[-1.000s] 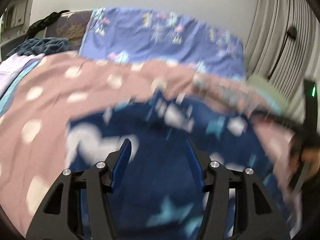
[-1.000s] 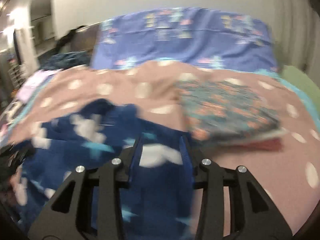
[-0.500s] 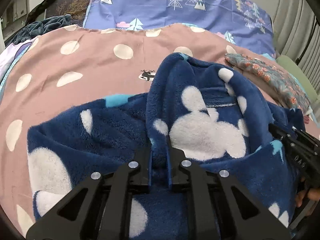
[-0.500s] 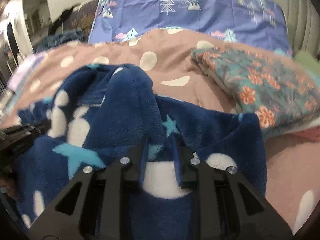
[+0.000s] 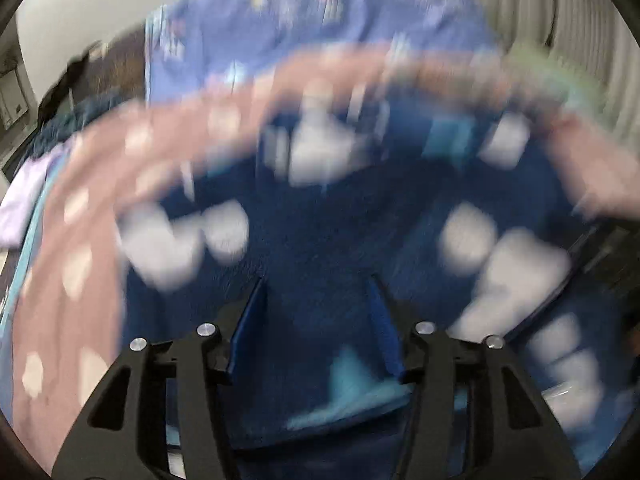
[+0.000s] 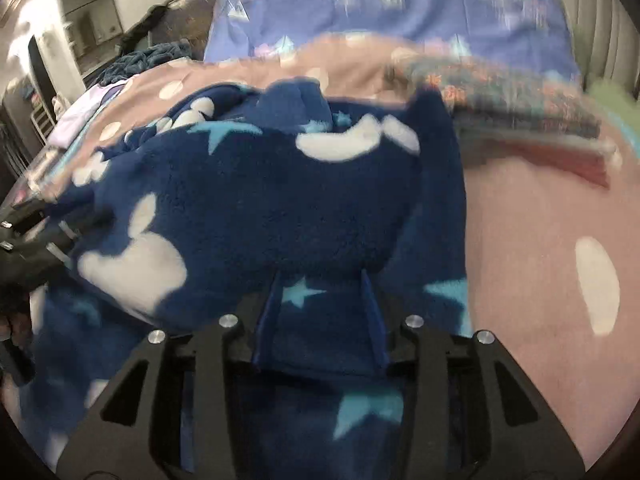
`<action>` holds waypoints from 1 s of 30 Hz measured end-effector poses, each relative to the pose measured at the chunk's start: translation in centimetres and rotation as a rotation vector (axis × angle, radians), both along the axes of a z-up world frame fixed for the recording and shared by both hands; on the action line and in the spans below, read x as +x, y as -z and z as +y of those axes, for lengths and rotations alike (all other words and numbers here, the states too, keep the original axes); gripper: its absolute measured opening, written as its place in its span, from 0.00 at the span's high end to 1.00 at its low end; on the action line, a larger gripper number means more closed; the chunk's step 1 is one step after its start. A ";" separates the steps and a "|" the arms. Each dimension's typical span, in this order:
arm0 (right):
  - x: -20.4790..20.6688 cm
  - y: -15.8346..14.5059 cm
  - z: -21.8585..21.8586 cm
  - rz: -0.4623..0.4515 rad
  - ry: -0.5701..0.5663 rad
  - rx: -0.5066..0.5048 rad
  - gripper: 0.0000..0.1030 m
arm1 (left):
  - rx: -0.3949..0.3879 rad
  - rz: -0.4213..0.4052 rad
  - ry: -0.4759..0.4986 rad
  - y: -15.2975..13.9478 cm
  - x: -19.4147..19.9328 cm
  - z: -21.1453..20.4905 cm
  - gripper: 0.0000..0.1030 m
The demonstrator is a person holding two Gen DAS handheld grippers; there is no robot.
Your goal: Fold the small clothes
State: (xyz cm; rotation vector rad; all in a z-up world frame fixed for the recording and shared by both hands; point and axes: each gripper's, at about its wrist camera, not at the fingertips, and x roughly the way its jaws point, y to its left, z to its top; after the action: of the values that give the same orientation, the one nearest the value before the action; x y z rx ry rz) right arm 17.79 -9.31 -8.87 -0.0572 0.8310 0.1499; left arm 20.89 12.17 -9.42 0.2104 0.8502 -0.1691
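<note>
A dark blue fleece garment (image 6: pixel 256 208) with white shapes and light blue stars lies on the pink dotted bedspread (image 6: pixel 536 248), folded over on itself. It also fills the blurred left wrist view (image 5: pixel 336 232). My left gripper (image 5: pixel 318 292) is open above the fleece, with nothing between its fingers. My right gripper (image 6: pixel 320 280) is open too, its fingers wide apart low over the fleece near the fold. The left gripper's black body (image 6: pixel 36 224) shows at the left edge of the right wrist view.
A stack of folded clothes with a floral piece on top (image 6: pixel 516 100) lies to the right of the fleece. A blue patterned pillow (image 6: pixel 400 4) stands at the head of the bed. More clothes (image 6: pixel 148 60) lie at the far left.
Both grippers were shut on the fleece half a second ago and have opened and let go. The fleece now lies folded over. Both views are blurred by motion as the grippers pull back.
</note>
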 end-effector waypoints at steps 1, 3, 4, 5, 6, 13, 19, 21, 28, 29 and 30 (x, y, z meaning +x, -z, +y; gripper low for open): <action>-0.5 -0.8 0.1 0.002 0.027 -0.015 0.60 | -0.014 -0.039 -0.013 -0.5 -0.8 0.3 0.46; -2.6 -2.6 -0.2 -0.010 0.028 0.031 0.58 | -0.047 -0.040 -0.084 -2.7 -2.5 1.1 0.46; -4.2 -3.3 -0.4 -0.027 -0.002 0.068 0.55 | -0.087 -0.068 -0.080 -3.7 -3.8 1.6 0.46; -5.7 -3.7 -0.6 -0.039 -0.022 0.087 0.51 | -0.131 -0.103 -0.059 -4.8 -5.6 2.0 0.43; -7.9 -4.2 -0.9 -0.051 -0.044 0.101 0.50 | -0.160 -0.130 -0.043 -5.6 -7.3 2.6 0.36; -17.6 -2.7 0.0 0.054 -0.260 0.180 0.82 | -0.135 -0.130 -0.092 -4.2 -17.4 7.1 0.32; -25.0 -0.3 4.6 0.124 -0.547 0.099 0.85 | -0.161 -0.115 -0.193 -3.3 -22.5 10.3 0.32; -27.5 0.9 6.2 0.115 -0.588 0.049 0.85 | -0.165 -0.118 -0.210 -3.2 -23.7 11.0 0.32; -29.4 -0.7 5.8 0.150 -0.593 0.262 0.85 | -0.194 -0.119 -0.264 -2.6 -27.7 13.0 0.32; -29.7 -0.5 6.2 0.169 -0.604 0.277 0.84 | -0.198 -0.122 -0.259 -2.6 -28.3 13.0 0.32; -29.5 -0.2 6.4 0.203 -0.612 0.311 0.78 | -0.197 -0.123 -0.257 -2.5 -28.9 13.1 0.32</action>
State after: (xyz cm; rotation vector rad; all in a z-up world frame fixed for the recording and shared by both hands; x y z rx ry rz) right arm -11.74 -2.88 -8.69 -0.0014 0.9639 0.8702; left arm -8.00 25.30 -6.88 -0.0732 0.7255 0.0019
